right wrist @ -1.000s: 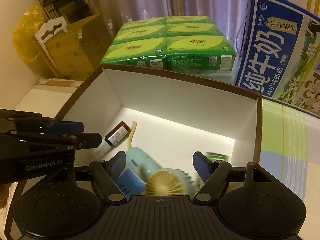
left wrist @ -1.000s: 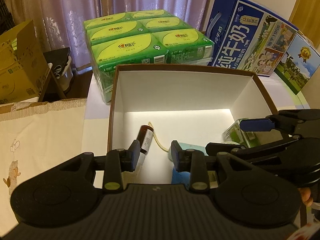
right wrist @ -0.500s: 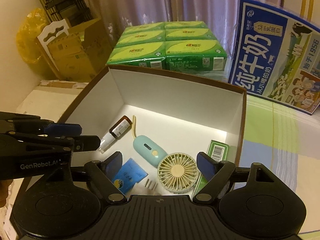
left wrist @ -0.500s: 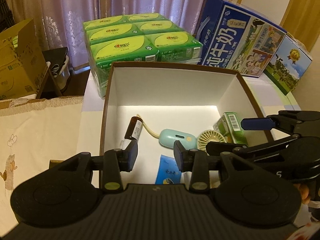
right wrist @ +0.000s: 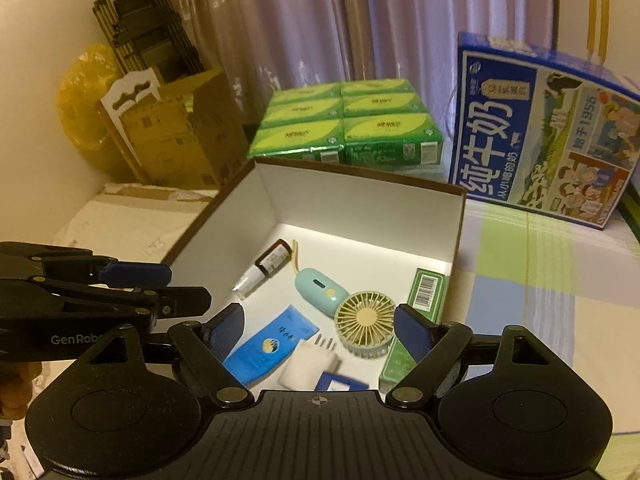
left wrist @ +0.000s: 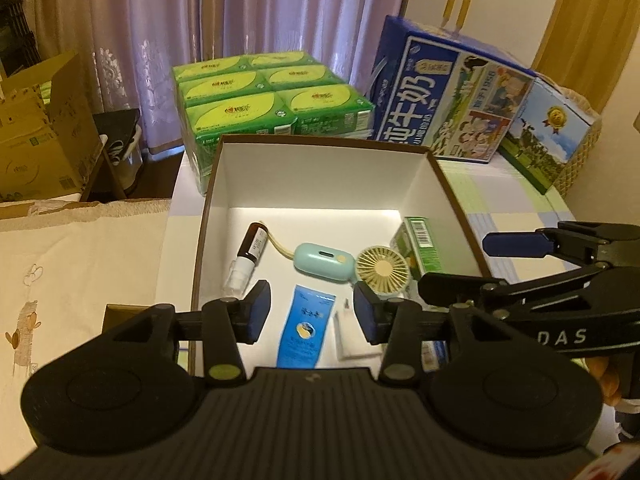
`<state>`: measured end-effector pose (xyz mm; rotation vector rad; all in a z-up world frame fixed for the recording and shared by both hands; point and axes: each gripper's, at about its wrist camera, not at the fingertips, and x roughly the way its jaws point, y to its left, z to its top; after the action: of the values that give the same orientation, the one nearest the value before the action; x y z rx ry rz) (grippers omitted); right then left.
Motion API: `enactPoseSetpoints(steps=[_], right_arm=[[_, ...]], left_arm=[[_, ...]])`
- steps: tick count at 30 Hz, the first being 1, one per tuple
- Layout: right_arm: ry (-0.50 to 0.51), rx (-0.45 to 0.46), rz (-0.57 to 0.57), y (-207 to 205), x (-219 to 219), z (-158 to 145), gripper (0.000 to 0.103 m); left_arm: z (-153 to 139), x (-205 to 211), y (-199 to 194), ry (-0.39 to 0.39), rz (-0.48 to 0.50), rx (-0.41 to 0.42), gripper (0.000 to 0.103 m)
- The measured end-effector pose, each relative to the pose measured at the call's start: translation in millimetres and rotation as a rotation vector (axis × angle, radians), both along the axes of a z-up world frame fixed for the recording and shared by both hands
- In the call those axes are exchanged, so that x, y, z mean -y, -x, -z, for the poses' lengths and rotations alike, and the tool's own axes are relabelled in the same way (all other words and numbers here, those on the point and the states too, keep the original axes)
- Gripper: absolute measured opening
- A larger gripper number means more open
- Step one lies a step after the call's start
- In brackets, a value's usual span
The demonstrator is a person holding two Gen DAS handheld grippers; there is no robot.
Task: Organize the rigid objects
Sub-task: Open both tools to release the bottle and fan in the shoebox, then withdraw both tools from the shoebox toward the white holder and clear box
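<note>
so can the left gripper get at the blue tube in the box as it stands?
Probably yes. The left gripper is open above the open-topped box, the blue tube lies flat just below, nothing on it.

Green tissue packs (left wrist: 272, 96) — blue milk carton (right wrist: 536, 136) alongside

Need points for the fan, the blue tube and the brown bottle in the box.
fan (right wrist: 365, 319), right wrist view, centre of its grille
blue tube (left wrist: 306, 331), left wrist view, middle of its body
brown bottle (left wrist: 255, 242), left wrist view, on its label

Bare floor (left wrist: 320, 228) behind fan (left wrist: 382, 270), bottle (left wrist: 250, 250)
</note>
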<state>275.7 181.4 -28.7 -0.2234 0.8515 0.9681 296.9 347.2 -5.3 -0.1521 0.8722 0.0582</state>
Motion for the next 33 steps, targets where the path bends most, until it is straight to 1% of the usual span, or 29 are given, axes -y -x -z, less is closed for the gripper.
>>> enactPoseSetpoints(steps=[6, 15, 19, 25, 33], right_arm=[[-0.031, 0.0, -0.008, 23, 31, -11, 0.079], [-0.093, -0.015, 0.0, 46, 73, -23, 0.079], [-0.099, -0.024, -0.009, 54, 88, -28, 0.079], [-0.112, -0.039, -0.022, 59, 117, -29, 0.079], [-0.109, -0.059, -0.041, 63, 156, -25, 0.079]], left_arm=[[-11, 19, 32, -0.001, -0.003, 0.016, 0.043], [-20, 49, 75, -0.003, -0.019, 0.0, 0.043], [-21, 65, 93, 0.0, -0.018, -0.002, 0.044], [-18, 88, 112, 0.018, -0.027, -0.02, 0.044], [-19, 122, 124, 0.017, -0.024, -0.029, 0.044]])
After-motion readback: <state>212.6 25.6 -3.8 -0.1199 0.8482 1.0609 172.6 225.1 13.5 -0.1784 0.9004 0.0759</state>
